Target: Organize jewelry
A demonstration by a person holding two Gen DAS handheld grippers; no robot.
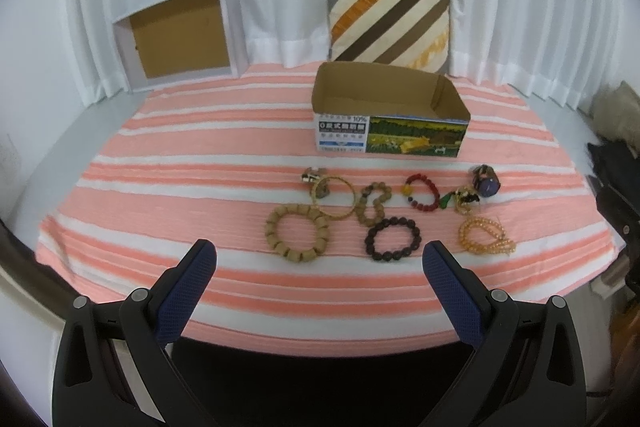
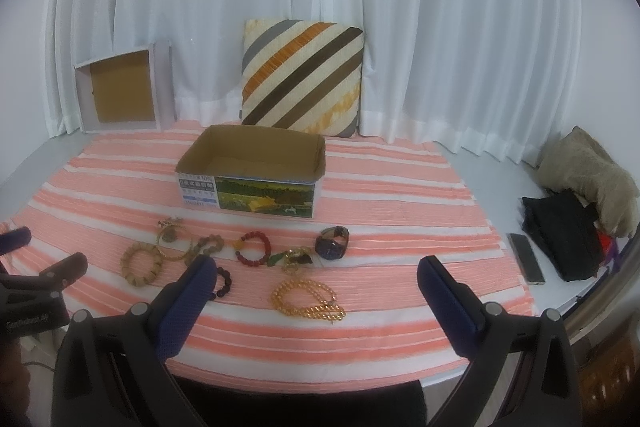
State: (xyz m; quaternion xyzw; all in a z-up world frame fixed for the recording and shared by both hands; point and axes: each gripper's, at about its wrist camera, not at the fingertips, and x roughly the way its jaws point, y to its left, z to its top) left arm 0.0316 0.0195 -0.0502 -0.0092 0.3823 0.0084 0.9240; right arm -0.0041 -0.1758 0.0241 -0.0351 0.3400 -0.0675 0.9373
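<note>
Several pieces of jewelry lie on a pink-and-white striped cloth: a tan wooden bead bracelet, a thin gold bangle, a dark bead bracelet, a red bead bracelet, an amber bead necklace and a wristwatch. Behind them stands an open, empty cardboard box. My left gripper is open and empty, hovering in front of the bracelets. My right gripper is open and empty, just in front of the amber necklace; the watch lies beyond it.
A striped cushion and a shallow box lid lean against white curtains at the back. In the right wrist view a black bag, a beige cloth bundle and a phone lie right of the cloth.
</note>
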